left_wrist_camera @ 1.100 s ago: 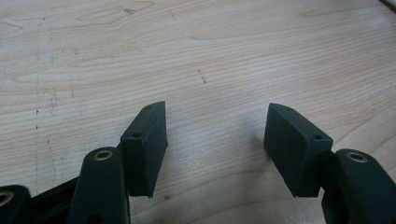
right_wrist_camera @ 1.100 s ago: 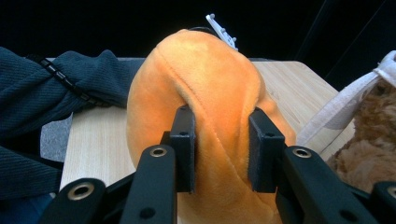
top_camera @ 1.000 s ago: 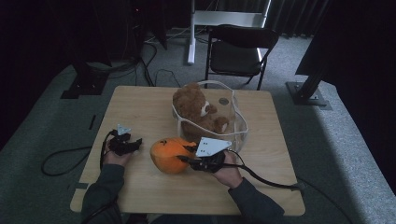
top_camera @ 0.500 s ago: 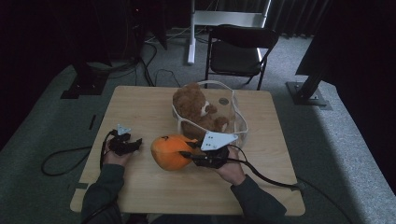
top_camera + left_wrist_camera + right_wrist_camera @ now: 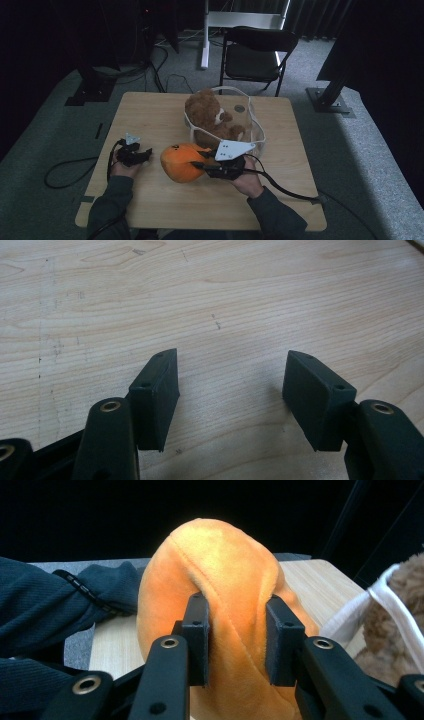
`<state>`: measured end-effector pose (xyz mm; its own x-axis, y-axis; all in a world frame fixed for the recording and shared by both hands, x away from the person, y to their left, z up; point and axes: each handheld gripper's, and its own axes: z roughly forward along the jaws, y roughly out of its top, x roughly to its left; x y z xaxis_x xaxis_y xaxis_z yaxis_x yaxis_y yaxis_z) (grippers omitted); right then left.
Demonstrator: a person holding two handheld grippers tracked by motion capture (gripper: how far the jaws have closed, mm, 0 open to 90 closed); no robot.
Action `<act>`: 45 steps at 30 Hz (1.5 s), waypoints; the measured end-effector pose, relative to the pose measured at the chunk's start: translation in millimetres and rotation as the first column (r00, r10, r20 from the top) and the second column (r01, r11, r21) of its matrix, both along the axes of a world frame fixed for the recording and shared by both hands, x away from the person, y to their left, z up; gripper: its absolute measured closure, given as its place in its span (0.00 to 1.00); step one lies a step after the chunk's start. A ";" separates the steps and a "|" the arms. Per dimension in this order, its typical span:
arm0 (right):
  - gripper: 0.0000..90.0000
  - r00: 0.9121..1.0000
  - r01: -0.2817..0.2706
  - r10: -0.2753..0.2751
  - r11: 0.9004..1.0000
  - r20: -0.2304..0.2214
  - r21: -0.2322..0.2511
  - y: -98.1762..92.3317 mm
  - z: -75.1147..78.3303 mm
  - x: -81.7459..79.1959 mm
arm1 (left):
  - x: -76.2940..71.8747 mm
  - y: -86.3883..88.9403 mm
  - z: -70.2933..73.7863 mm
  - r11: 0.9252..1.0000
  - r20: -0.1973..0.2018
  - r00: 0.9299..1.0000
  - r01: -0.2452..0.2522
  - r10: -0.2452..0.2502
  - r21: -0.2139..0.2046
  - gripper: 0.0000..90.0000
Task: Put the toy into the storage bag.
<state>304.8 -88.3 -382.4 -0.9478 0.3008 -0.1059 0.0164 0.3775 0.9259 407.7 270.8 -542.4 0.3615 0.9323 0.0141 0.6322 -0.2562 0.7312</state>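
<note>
The right gripper (image 5: 197,161) is clamped on an orange plush toy (image 5: 181,161): in the right gripper view its two black jaws pinch a fold of the soft orange fabric (image 5: 225,605), and the pads (image 5: 199,630) press in on both sides of it. From the high view the toy sits near the middle of the wooden desk (image 5: 150,115), towards the person's edge, and it appears to rest on or just above the surface; the dim light makes that hard to settle. Just behind it stands a clear basket with a white rim (image 5: 255,122), holding a brown teddy bear (image 5: 207,115) that leans against the left side of the basket. In the right gripper view the bear's fur and the white rim (image 5: 395,600) show at the right edge, near the toy, and a dark sleeve (image 5: 45,610) lies to the left. The left gripper (image 5: 142,155) rests low over the desk to the left of the toy, apart from it, its jaws standing wide with bare wood (image 5: 230,340) between them. A black chair (image 5: 255,52) stands beyond the desk.
</note>
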 end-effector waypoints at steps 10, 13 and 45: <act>0.75 1.000 0.002 -0.002 1.000 -0.007 0.015 -1.9 7.2 2.0 | 0.1 0.0 0.0 1.000 0.000 1.000 0.000 0.000 0.000 0.45; 0.76 1.000 0.006 -0.006 1.000 0.000 0.012 -2.1 9.9 1.2 | 0.0 -0.1 0.0 1.000 0.000 1.000 0.000 0.000 -0.001 0.45; 0.76 1.000 0.004 -0.004 0.997 -0.007 0.071 -13.1 36.2 8.6 | 0.0 0.0 0.2 1.000 -0.004 1.000 0.001 -0.001 0.000 0.45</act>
